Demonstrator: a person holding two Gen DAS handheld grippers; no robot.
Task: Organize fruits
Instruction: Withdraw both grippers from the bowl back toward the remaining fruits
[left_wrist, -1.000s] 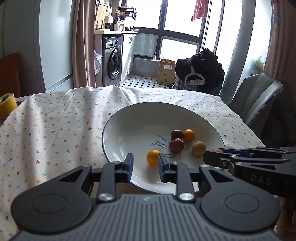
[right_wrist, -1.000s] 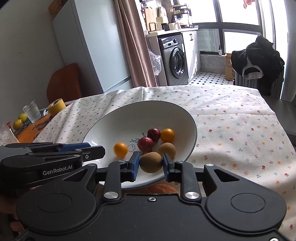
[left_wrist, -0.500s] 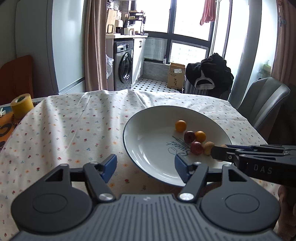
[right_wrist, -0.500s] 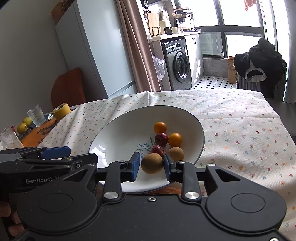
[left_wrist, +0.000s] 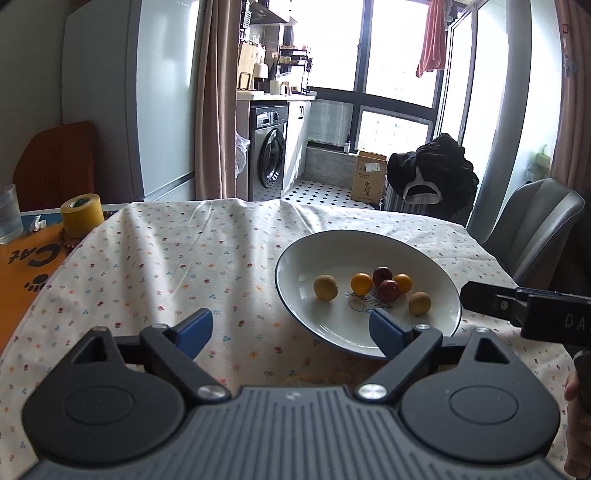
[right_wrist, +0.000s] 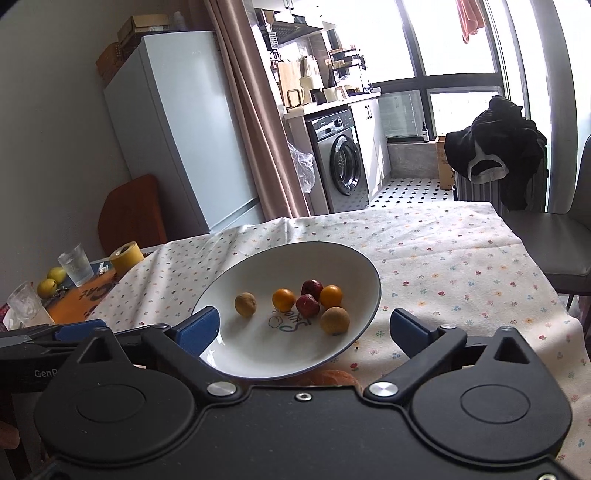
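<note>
A white plate (left_wrist: 332, 254) (right_wrist: 295, 266) rests on the flowered tablecloth. In it lie two brown fruits (left_wrist: 325, 288) (right_wrist: 245, 304), two orange fruits (left_wrist: 361, 283) (right_wrist: 283, 299) and two dark red fruits (left_wrist: 389, 290) (right_wrist: 307, 305), one brown fruit apart at the left. My left gripper (left_wrist: 290, 332) is open and holds nothing, hovering near the plate's front left edge. Wide open as well, my right gripper (right_wrist: 304, 330) spans the plate's near rim with nothing between its fingers. Each gripper shows at the side of the other's view.
A yellow tape roll (left_wrist: 80, 214) (right_wrist: 126, 256), drinking glasses (right_wrist: 75, 264) and yellow-green fruits (right_wrist: 51, 280) stand on an orange mat at the far left. A grey chair (left_wrist: 535, 221) sits by the table's right side. Something orange-brown (right_wrist: 332, 376) peeks from below the plate's near edge.
The right gripper opened and let go of the brown fruit, which now lies in the plate. The left gripper opened off the orange fruit earlier. Both grippers pulled back and up.
</note>
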